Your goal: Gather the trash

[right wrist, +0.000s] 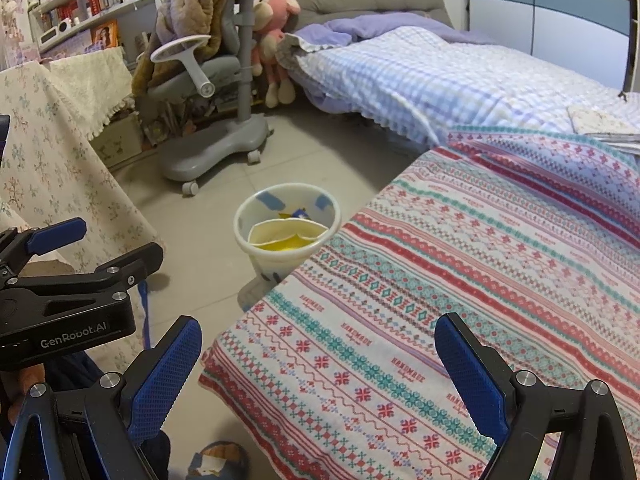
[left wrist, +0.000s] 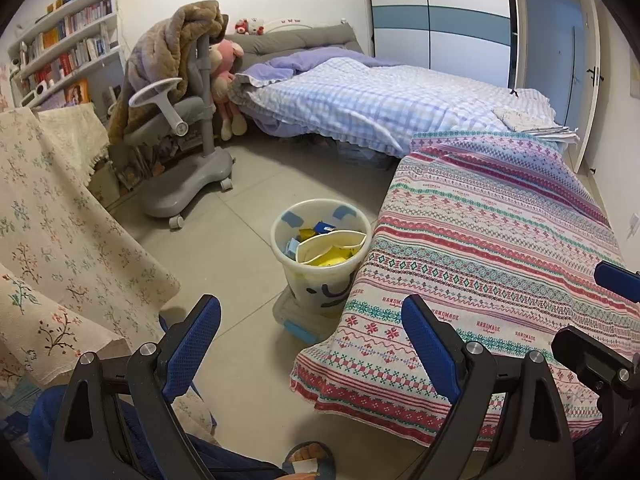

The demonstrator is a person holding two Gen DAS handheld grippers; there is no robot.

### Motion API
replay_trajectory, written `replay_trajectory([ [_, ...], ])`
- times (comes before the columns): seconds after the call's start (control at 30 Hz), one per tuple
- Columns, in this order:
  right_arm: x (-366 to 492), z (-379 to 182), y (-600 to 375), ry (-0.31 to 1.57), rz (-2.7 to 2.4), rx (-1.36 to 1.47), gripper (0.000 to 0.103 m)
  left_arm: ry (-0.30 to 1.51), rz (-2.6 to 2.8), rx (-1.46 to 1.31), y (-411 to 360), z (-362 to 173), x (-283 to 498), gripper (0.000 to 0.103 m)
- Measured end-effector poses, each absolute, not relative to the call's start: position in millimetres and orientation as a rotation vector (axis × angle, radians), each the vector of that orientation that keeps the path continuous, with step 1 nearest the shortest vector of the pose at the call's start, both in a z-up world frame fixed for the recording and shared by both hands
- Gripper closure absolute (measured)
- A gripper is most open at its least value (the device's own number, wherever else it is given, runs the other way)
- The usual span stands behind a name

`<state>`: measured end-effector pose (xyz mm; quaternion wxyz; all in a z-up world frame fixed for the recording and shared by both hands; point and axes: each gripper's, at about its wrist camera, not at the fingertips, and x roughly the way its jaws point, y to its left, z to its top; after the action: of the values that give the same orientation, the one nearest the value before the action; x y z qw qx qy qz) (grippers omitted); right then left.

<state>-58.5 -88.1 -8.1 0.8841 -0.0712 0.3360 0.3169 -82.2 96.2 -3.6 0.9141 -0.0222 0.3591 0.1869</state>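
A white trash bin (left wrist: 320,276) stands on the tiled floor against the edge of the patterned table cover (left wrist: 500,264). Inside lie a bent paper plate (left wrist: 332,246), yellow scraps and blue wrappers. The bin also shows in the right wrist view (right wrist: 286,254). My left gripper (left wrist: 312,320) is open and empty, held above the floor in front of the bin. My right gripper (right wrist: 318,342) is open and empty, over the near corner of the cover (right wrist: 460,260). The left gripper's body shows in the right wrist view (right wrist: 68,308).
A grey wheeled chair (left wrist: 188,160) with a brown blanket stands beyond the bin. A floral cloth (left wrist: 60,240) hangs at the left. A bed with a checked quilt (left wrist: 380,100) lies at the back. My sandalled foot (left wrist: 310,460) is at the bottom edge.
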Motion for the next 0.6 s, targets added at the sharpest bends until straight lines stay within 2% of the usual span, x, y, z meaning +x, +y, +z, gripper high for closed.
replay_trajectory([
  [0.6, -59.2, -10.3, -85.6, 0.692, 0.65, -0.168, 0.006, 0.747, 0.387, -0.038, 96.0, -7.4, -80.0, 0.01],
])
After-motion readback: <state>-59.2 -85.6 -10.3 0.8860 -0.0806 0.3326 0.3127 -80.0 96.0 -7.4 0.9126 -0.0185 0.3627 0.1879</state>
